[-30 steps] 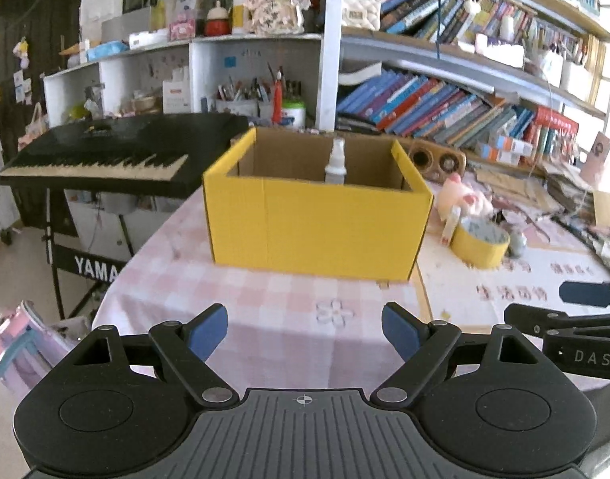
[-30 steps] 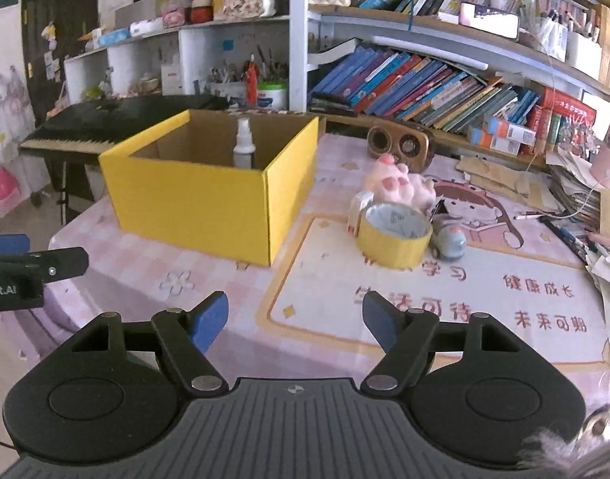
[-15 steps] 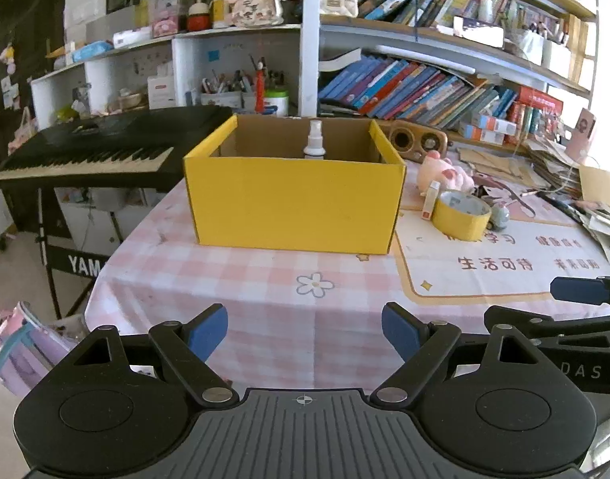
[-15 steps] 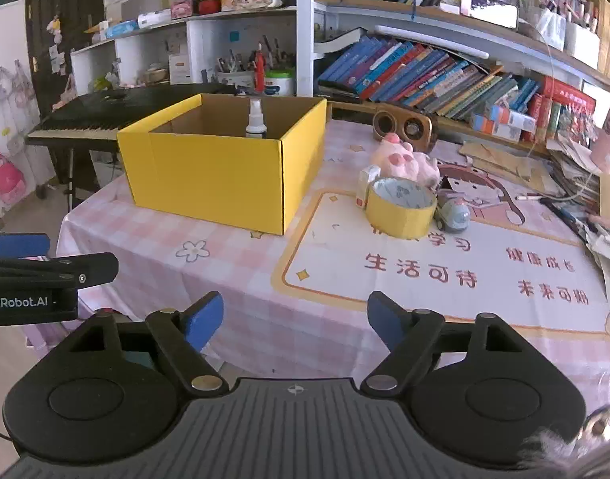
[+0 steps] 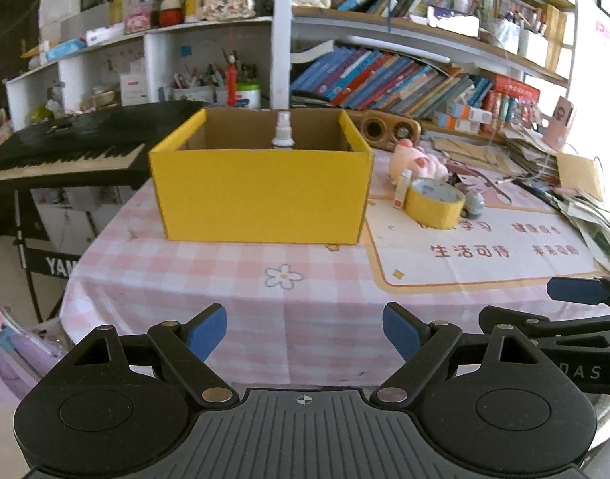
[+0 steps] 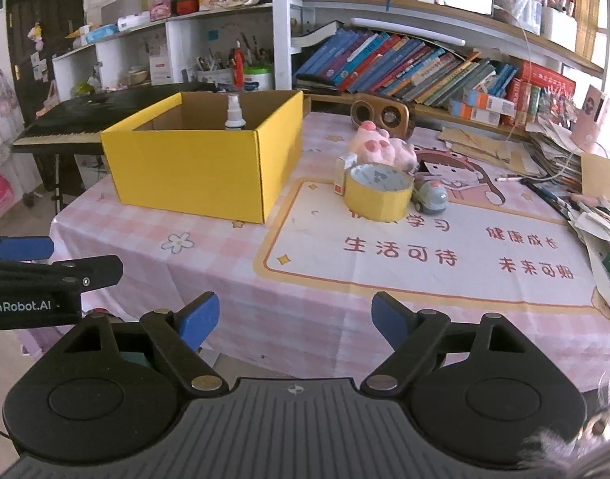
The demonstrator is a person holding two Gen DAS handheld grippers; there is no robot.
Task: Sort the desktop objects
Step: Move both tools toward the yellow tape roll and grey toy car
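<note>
Standing upright inside the yellow box (image 6: 209, 167), against its far wall: one white spray bottle (image 6: 233, 113), the only item visibly sorted; the box floor is otherwise hidden by the near wall.

Items unsorted, clustered just right of the box on the printed mat (image 6: 444, 247):
- yellow tape roll (image 6: 378, 191), lying flat, open core up;
- small white-and-red carton (image 6: 343, 173), upright, touching or nearly touching the tape's left side;
- pink plush pig (image 6: 384, 145), behind the tape;
- small grey toy car (image 6: 430, 197), just right of the tape.

Tools:
- left gripper (image 5: 305, 329), jaws wide, holding nothing, hovering off the table's near edge, facing the box front;
- right gripper (image 6: 295, 319), jaws wide, holding nothing, also off the near edge, facing the mat.

Change noted: over the last second both grippers have drawn back from the table. The box and cluster now sit farther off and lower in both views, and the tablecloth's (image 5: 233, 279) front hem has come into sight. No object has shifted.

Assessment: this reads as a reset between placements. Four items seem left; the tape roll, nearest the right gripper, looks the likely next pick.

Surroundings: bookshelves (image 6: 424, 64), keyboard (image 5: 61, 151), wooden speaker (image 6: 380, 113).
</note>
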